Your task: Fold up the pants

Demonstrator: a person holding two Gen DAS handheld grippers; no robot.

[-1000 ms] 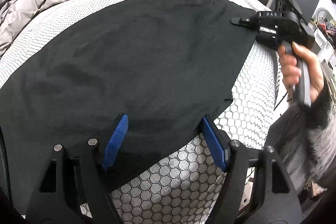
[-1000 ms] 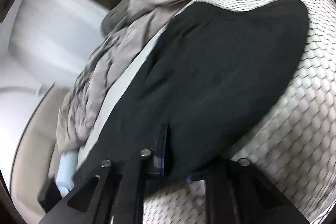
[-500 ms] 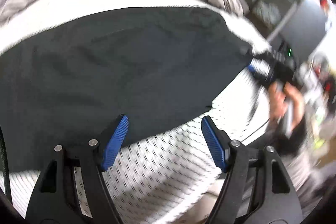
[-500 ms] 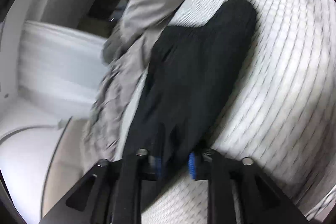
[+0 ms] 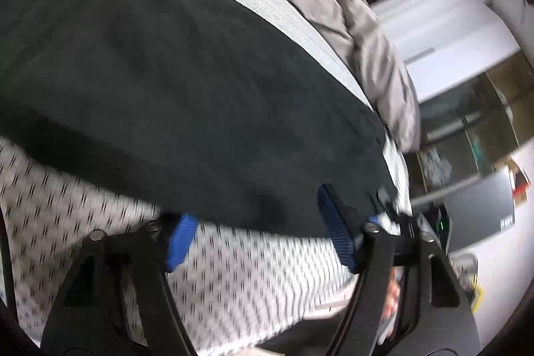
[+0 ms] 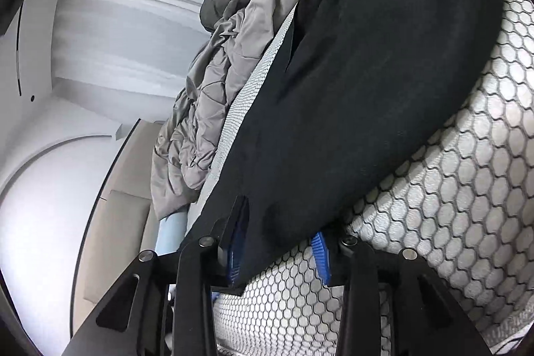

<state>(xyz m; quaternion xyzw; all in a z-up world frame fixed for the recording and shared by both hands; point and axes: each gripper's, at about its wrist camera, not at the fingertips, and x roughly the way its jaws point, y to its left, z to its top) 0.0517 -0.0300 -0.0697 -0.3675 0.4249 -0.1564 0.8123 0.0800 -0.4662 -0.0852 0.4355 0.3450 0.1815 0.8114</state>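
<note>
Black pants lie spread flat on a honeycomb-patterned mattress. My left gripper is open, its blue pads at the near hem of the pants, with cloth lying over the pad tips. In the right wrist view the pants stretch away from my right gripper, whose blue pads stand a little apart with the cloth's corner between them. The right gripper's tip also shows in the left wrist view at the pants' far corner.
A grey quilted duvet is bunched along the far side of the bed, also seen in the right wrist view. White walls and dark shelving lie beyond the bed. A hand shows behind my left gripper.
The left gripper has swung right along the near hem toward the right gripper's corner. The right gripper's jaws have parted from shut to a little open around the cloth's corner.
</note>
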